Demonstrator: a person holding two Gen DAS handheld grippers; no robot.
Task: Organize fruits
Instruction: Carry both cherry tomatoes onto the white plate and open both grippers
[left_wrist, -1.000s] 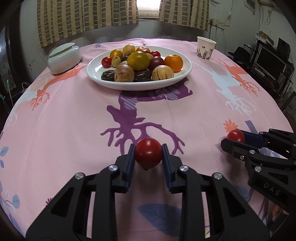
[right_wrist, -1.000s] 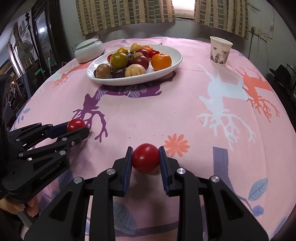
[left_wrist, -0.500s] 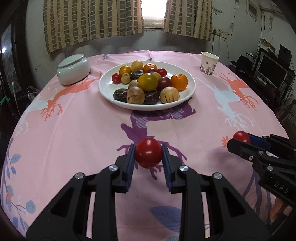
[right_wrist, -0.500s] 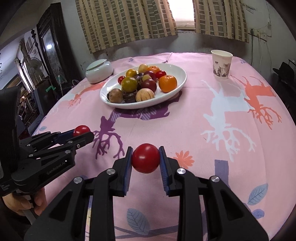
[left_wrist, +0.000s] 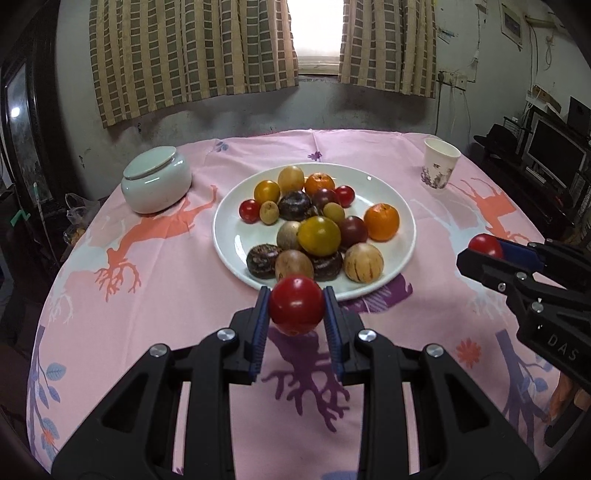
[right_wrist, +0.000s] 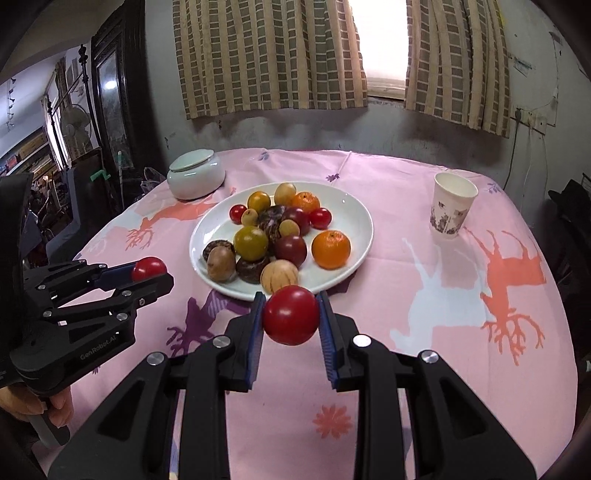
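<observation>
Left claw: my black left gripper (left_wrist: 296, 310) is clamped on a glossy round red tomato (left_wrist: 296, 309), blue-ribbed pads pressing both flanks, held in the air short of the plate's 6 o'clock edge.
Right claw: my black right gripper (right_wrist: 290, 314) is clamped the same way on a second glossy red tomato (right_wrist: 290, 314), also above the cloth just short of the near rim.
Plate: the wide white ceramic plate (left_wrist: 402, 258) sits on the pink deer-print tablecloth (left_wrist: 155, 280), heaped with fruit (two small red tomatoes, yellow ones, dark purple plums, two bright oranges (left_wrist: 381, 222), brown wrinkled fruits).
Free spots: I judge the bare white patches at 9 o'clock and 3 o'clock of the heap the safest landing places.
Risk, rolling: a round tomato let go on the sloping rim or on top of the pile could roll off onto the cloth, or knock a neighbour loose.
Risk, collision: both claws aim at the same near edge, so they could bump if I bring them in together.
Risk, squeeze: too firm a grip may split the skin.
Bystanders: pale green lidded ceramic jar (left_wrist: 157, 180) at 10 o'clock, printed white paper cup (left_wrist: 439, 168) at 2 o'clock, both well apart from the plate.
Writing: "GenRobot.AI" on the left claw's body in the right view; "DAS" on the right claw's body in the left view.
</observation>
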